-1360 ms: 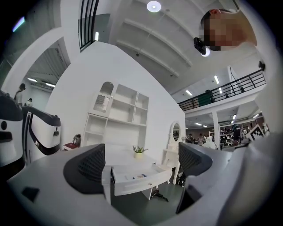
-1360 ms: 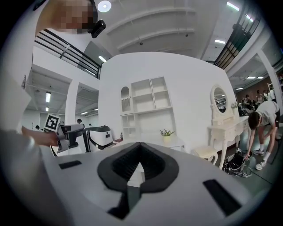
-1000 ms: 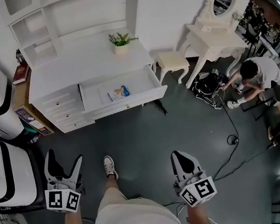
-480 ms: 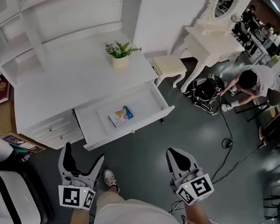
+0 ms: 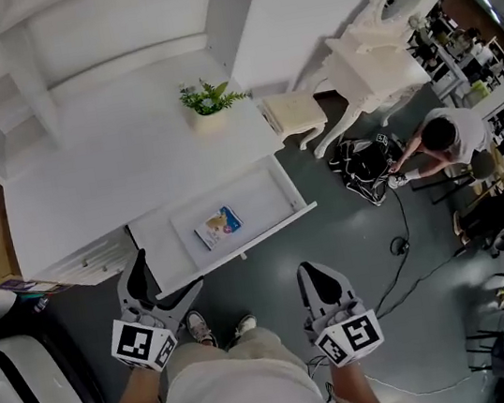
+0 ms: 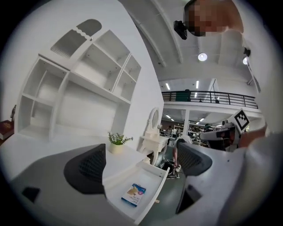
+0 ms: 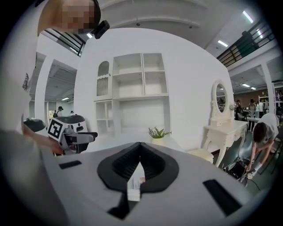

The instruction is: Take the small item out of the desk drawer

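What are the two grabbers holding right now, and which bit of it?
Nothing. The left gripper is open and empty, and the right gripper is shut on nothing. The small item lies untouched in the open drawer.

We step closer (the desk (image 5: 113,161) looms larger); the left gripper (image 5: 163,281) now seems to reach the drawer's (image 5: 260,194) corner.

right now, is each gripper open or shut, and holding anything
left tongs: open, holding nothing
right tongs: closed, nothing gripped
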`<move>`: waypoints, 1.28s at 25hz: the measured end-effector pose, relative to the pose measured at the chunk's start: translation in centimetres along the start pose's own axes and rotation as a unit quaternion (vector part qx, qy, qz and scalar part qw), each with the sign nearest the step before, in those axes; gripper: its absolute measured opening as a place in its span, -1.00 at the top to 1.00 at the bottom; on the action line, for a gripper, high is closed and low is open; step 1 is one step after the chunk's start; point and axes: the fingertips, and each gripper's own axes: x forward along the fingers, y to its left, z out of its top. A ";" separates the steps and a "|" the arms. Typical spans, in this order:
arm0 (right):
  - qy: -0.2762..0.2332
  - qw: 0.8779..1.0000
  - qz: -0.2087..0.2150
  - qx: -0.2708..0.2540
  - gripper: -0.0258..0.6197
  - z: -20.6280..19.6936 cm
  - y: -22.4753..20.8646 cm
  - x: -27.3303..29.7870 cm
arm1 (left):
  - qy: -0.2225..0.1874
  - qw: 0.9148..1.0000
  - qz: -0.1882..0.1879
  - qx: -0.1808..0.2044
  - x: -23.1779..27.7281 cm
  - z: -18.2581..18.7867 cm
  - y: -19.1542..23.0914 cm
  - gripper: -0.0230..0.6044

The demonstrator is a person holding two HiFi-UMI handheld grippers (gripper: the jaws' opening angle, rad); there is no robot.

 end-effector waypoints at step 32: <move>0.036 0.998 0.010 0.049 0.89 -4.4 -11.9 3.4 | 0.315 0.944 -0.085 0.052 19.3 -24.3 1.0 -0.66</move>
